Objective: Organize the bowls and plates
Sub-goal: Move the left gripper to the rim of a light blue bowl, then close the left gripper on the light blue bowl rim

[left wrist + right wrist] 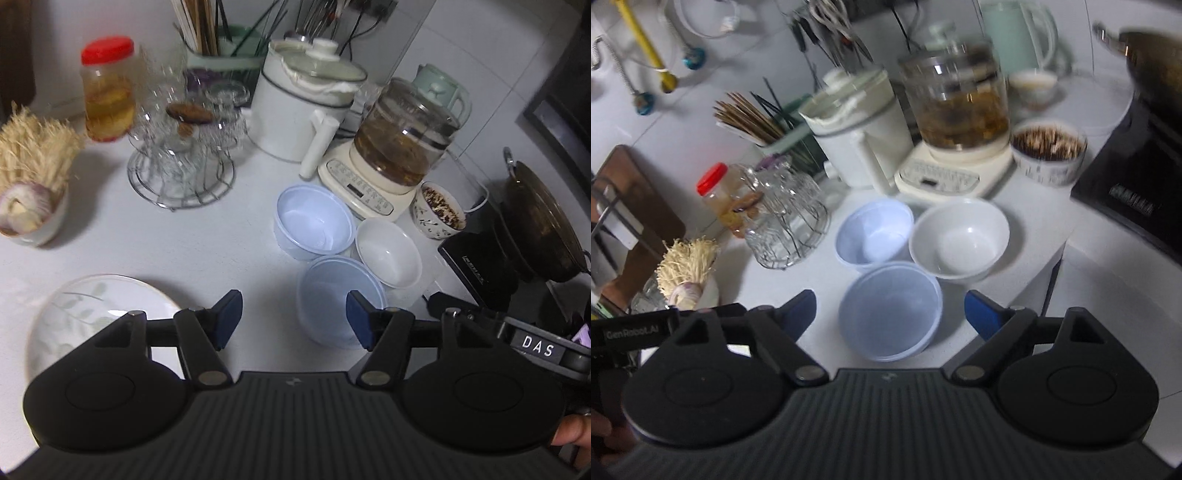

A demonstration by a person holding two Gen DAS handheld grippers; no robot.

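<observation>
Hovering with jaws apart and empty, the right gripper (890, 314) frames the near blue bowl (890, 310) at twelve o'clock, white bowl (960, 240) at one; the left gripper (294, 319), likewise open and empty, has the plate (92, 310) at nine; approach stage, closing on a rim judged next.

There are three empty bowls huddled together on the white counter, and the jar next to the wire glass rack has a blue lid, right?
Not quite. The lid of the clear plastic jar is red, not blue; the left wrist view shows it. The rest is right: two pale blue plastic bowls and one white bowl sit empty together on the white counter, and the jar stands beside the wire glass rack.
</observation>
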